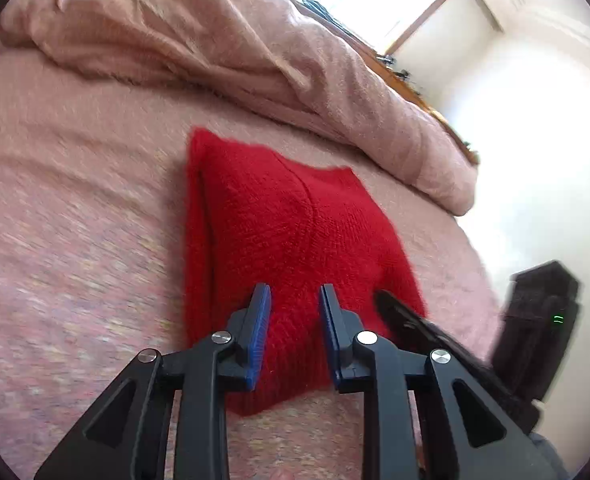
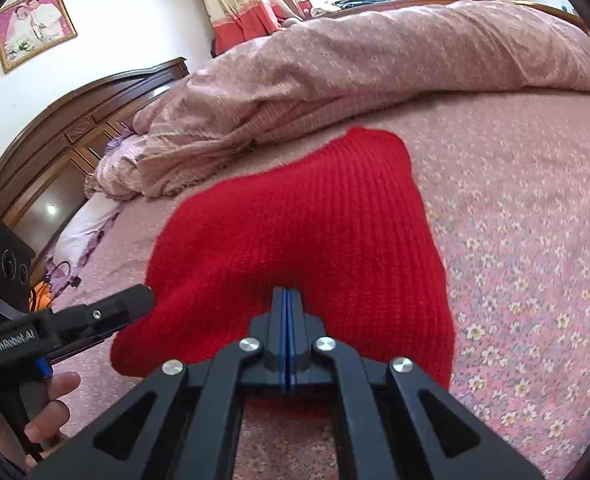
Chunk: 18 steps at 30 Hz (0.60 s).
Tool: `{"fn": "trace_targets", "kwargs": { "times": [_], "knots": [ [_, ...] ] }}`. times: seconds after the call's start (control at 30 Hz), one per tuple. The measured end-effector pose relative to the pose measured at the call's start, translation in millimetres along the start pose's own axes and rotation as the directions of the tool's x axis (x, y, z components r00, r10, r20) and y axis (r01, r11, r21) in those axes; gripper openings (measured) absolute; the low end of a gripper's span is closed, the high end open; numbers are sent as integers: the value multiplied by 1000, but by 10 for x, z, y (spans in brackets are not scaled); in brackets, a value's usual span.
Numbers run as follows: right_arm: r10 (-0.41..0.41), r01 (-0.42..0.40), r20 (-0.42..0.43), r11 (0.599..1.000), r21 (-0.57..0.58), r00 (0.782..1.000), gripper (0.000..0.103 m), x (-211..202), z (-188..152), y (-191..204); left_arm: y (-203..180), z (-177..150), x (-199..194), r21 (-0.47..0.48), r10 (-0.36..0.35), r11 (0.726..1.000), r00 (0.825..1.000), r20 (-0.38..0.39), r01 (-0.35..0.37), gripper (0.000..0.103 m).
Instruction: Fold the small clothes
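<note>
Red knit folded on bed, both grippers at its near edge.
Knit [image 1: 295, 232] runs 12 o'clock from left gripper [image 1: 295, 292], jaws apart, empty; right gripper [image 2: 286, 294] jaws closed, whether pinching knit can't tell.

black tool [image 1: 295, 292], blue pads, silver screws

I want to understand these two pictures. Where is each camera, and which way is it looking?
Left wrist view: rides on the left tool, looking down its parted blue fingers at the red knit garment on the bed; the right tool shows beside it.
Right wrist view: rides on the right tool, fingers shut, facing the garment, quilt and headboard; a hand holding the left tool shows.
Both views share the garment, bed and quilt.
</note>
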State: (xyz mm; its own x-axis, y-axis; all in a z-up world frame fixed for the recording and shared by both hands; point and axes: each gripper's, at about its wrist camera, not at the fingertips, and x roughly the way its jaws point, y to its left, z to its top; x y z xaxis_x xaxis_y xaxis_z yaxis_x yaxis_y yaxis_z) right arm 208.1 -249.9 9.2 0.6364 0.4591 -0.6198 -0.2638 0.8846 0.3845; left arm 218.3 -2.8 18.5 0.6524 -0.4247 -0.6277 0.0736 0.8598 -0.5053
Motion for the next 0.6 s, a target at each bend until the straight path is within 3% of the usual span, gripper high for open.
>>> {"fn": "trace_targets", "kwargs": {
  "times": [0.07,0.13,0.17,0.2,0.23,0.27,0.37,0.43,0.47,0.53,0.6],
  "knots": [
    [-7,7,-9,1000,-24,1000,0,-75,38,34,-81,-13,-247,60,103,992,986,132,-112,18],
    [-11,11,7,999,-31,1000,13,-232,86,33,-59,11,-357,107,60,991,989,137,-75,25],
    [3,-3,21,1000,-29,1000,39,-327,108,16,-16,30,-371,103,39,993,992,117,-51,29],
    [24,-23,35,999,-30,999,77,-435,133,-14,60,43,-373,80,22,996,996,91,-29,40],
    [24,-23,49,999,-28,998,94,-520,150,-48,128,52,-356,55,18,998,997,75,-22,50],
    [13,-11,62,1000,-22,998,103,-601,171,-100,205,54,-333,23,11,1000,998,58,-12,54],
    [73,-74,48,997,14,996,103,-756,217,-340,447,37,-222,-93,-73,993,997,-3,72,67],
    [136,-134,-6,987,90,991,103,-725,205,-594,582,28,-122,-187,-196,964,980,-31,187,79],
    [166,-161,-26,979,127,986,103,-681,187,-680,609,26,-81,-217,-217,955,975,-45,202,81],
    [273,-245,-62,926,289,960,103,-520,98,-985,626,3,12,-243,-249,942,967,-54,229,91],
    [369,-308,-62,847,433,927,103,-357,-10,-1207,623,-19,139,-267,-276,932,957,-85,245,95]
  ]
}}
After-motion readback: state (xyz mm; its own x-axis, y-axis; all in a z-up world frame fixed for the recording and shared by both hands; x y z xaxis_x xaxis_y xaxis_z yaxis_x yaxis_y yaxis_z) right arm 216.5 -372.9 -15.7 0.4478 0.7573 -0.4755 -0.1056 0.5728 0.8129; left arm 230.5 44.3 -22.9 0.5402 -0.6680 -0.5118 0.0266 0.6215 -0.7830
